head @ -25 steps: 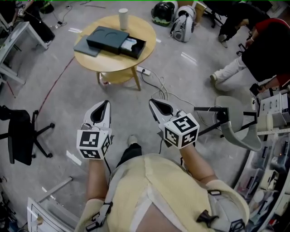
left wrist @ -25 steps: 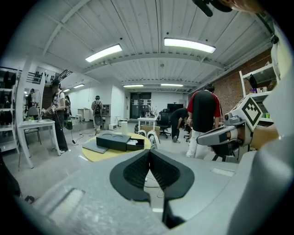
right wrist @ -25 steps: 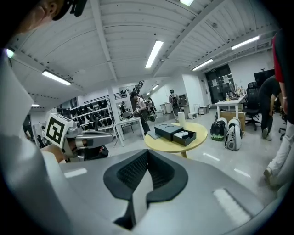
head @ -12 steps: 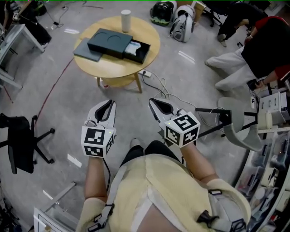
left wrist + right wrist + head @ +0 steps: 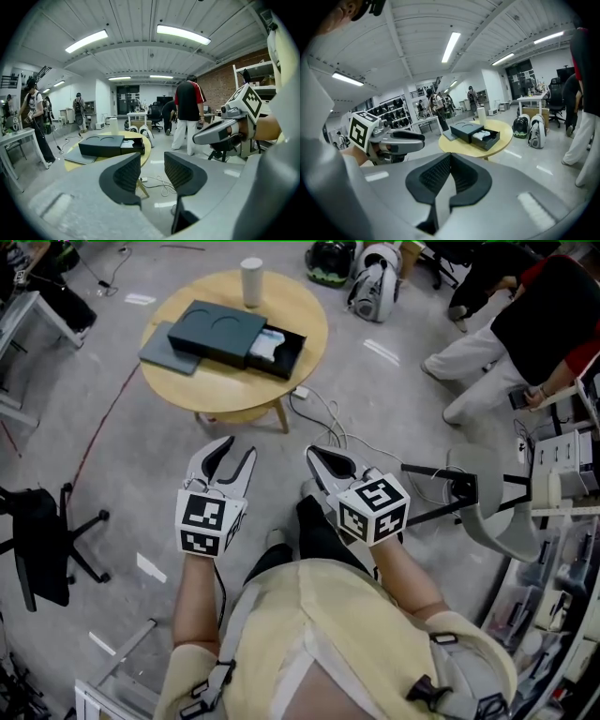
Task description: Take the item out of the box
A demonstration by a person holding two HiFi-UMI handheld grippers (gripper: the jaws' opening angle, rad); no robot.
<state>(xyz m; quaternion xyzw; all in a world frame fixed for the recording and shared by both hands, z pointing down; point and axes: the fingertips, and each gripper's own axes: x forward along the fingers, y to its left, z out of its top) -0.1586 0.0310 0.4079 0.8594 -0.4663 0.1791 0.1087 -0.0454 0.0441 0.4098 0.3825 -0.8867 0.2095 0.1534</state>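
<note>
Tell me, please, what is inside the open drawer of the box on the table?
A white item lies in the drawer, which sticks out of the box. The drawer's part inside the box is covered, so what is there cannot be seen.

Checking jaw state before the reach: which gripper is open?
The left gripper: its jaws stand apart and have just been opening, with nothing between them. The right gripper has its jaws together, also empty.
</note>
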